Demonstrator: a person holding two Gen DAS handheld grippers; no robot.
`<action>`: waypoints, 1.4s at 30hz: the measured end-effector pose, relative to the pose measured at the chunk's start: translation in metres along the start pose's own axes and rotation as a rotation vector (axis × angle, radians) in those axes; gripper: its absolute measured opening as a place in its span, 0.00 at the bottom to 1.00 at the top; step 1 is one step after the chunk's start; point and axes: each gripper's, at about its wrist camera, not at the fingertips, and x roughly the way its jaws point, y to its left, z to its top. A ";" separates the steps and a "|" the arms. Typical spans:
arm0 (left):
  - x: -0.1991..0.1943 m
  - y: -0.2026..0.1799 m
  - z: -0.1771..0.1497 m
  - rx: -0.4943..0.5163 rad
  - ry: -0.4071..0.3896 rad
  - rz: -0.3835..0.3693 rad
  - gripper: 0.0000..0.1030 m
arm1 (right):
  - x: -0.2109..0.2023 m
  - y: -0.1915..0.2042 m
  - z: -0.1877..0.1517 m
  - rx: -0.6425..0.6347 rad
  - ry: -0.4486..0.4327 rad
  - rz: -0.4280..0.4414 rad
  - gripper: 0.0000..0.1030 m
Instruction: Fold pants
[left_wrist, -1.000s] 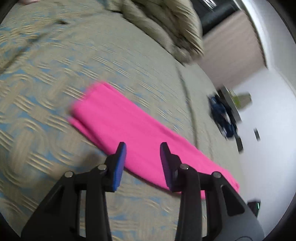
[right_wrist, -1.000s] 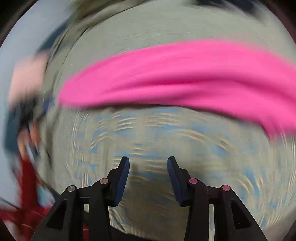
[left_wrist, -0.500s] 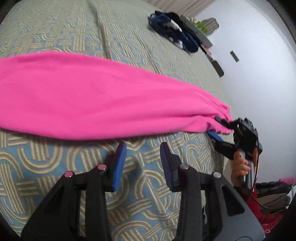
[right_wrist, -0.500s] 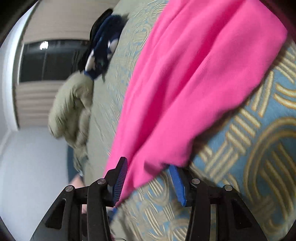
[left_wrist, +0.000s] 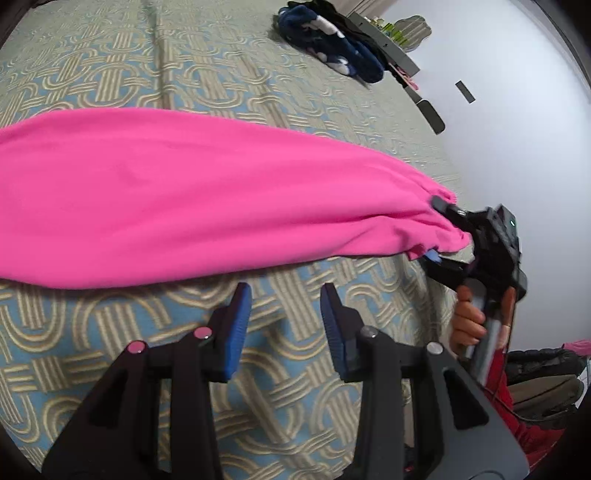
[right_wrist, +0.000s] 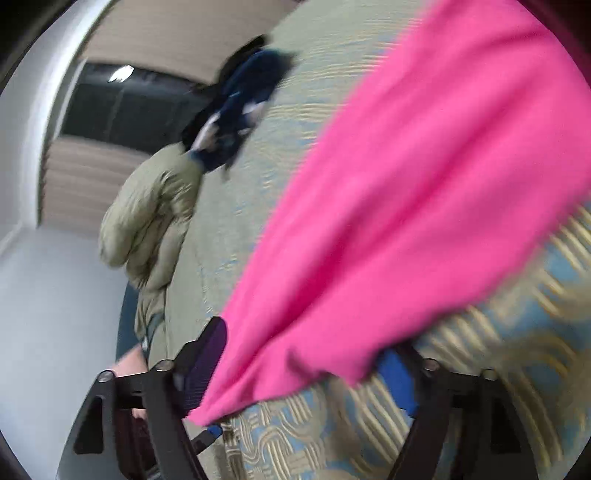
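Left wrist view: pink pants (left_wrist: 207, 199) lie along a patterned bedspread (left_wrist: 288, 369); the empty left gripper (left_wrist: 283, 325) hovers part-open, while the right gripper's (left_wrist: 437, 230) just-widened jaws straddle their end.

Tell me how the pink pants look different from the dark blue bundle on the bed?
The pink pants are one bright colour; the dark blue bundle has white patches. The pants lie stretched out long and fairly flat; the bundle is heaped up. The pants' end sits between the right gripper's wide jaws, which have just been opening; nothing touches the bundle. Both are soft fabric on the patterned bedspread.
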 end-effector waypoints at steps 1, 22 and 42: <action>-0.002 -0.001 0.000 0.004 -0.005 0.002 0.38 | 0.005 0.006 0.001 -0.031 0.008 -0.012 0.82; -0.051 0.047 -0.004 -0.137 -0.112 0.080 0.38 | -0.041 -0.029 -0.032 0.141 0.153 -0.107 0.14; -0.186 0.264 -0.049 -0.678 -0.478 0.355 0.52 | -0.023 0.132 -0.012 -0.486 0.078 -0.251 0.42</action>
